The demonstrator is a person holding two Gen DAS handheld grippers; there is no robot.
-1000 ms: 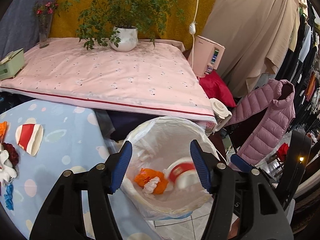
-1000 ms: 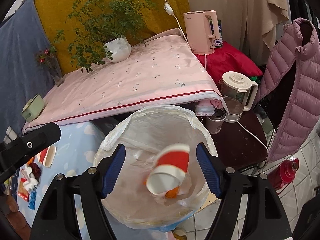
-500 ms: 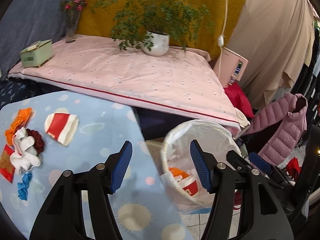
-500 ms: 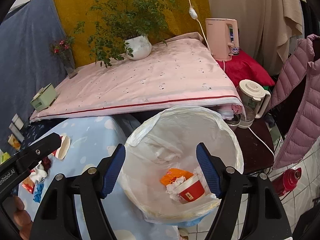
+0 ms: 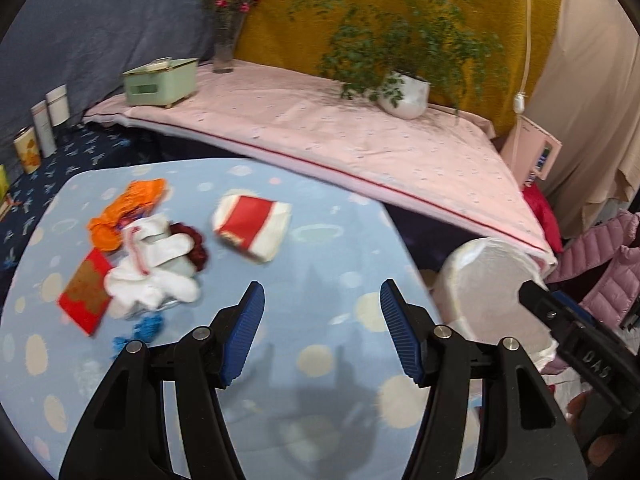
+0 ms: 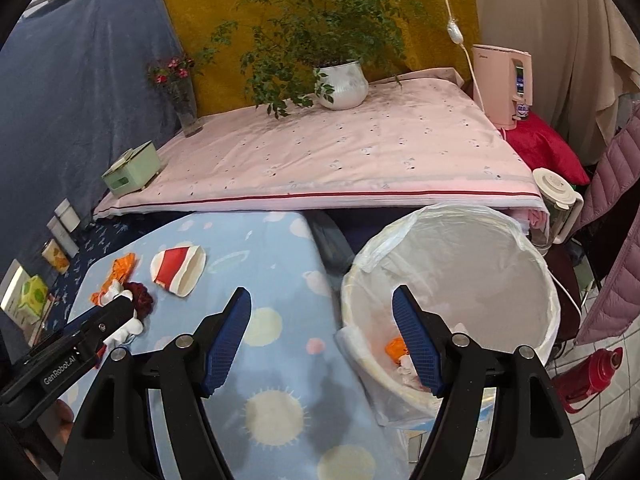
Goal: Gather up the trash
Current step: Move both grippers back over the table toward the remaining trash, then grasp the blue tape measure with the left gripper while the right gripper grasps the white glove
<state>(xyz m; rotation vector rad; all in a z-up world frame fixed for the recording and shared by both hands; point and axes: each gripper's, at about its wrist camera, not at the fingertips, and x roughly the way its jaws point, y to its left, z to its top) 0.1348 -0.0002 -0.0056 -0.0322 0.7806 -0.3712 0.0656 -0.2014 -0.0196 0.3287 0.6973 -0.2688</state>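
Note:
My left gripper hangs open and empty over the light blue tablecloth. Ahead and to its left lies a heap of trash: a crushed red and white paper cup, an orange wrapper, white crumpled tissue, a flat red packet and a blue scrap. My right gripper is open too, straddling the table edge and the white-lined bin. Inside the bin lie orange and white scraps. In the right wrist view the cup lies far left, beside the left gripper's arm.
A pink-covered surface behind holds a potted plant, a flower vase and a green box. A pink kettle, a blender jug, a red flask and a pink jacket crowd the right. Tins line the left.
Both grippers swung left from above the bin toward the table. The red and white cup, seen falling a second ago, came to rest in the bin. The trash heap has come closer to the left gripper.

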